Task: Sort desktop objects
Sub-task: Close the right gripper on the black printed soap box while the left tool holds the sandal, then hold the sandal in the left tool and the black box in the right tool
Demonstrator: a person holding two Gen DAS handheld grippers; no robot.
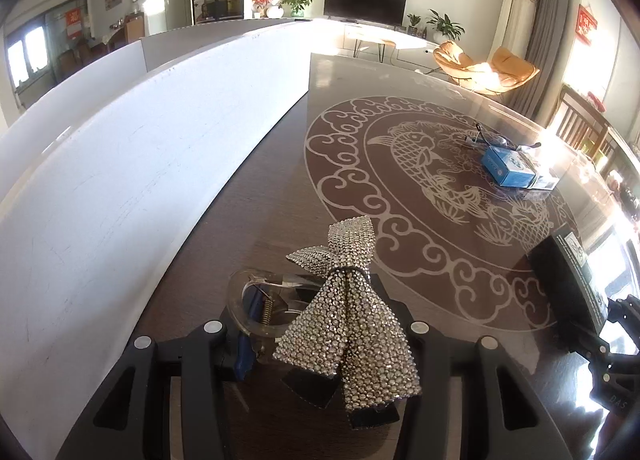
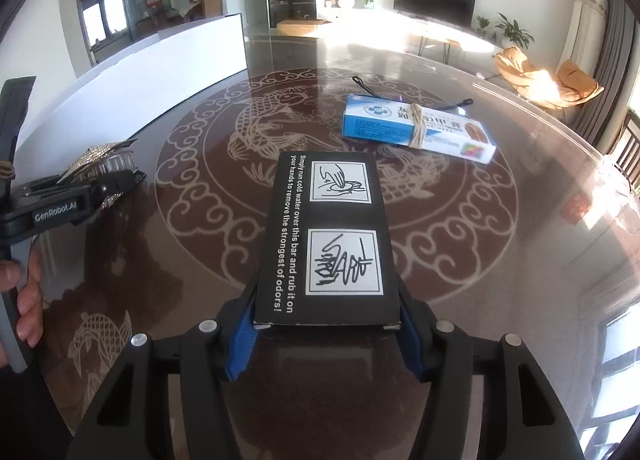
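Note:
My left gripper [image 1: 324,344] is shut on a rhinestone bow hair clip [image 1: 344,300] with a clear plastic claw, held just above the dark table. From the right wrist view the same gripper [image 2: 116,180] reaches in at the left with the sparkling clip [image 2: 96,164] at its tips. A black printed box [image 2: 328,228] lies lengthwise on the glass tabletop. My right gripper [image 2: 326,326] is shut on the box's near end, a blue pad [image 2: 240,344] pressed to each side. In the left wrist view that box [image 1: 568,284] shows at the right edge.
A blue-and-white carton [image 2: 416,128] bound with a rubber band lies further back on the glass top [image 2: 520,260], with thin black hairpins [image 2: 368,88] behind it. A white panel [image 1: 120,164] borders the table's left side. A person's hand [image 2: 28,300] grips the left handle.

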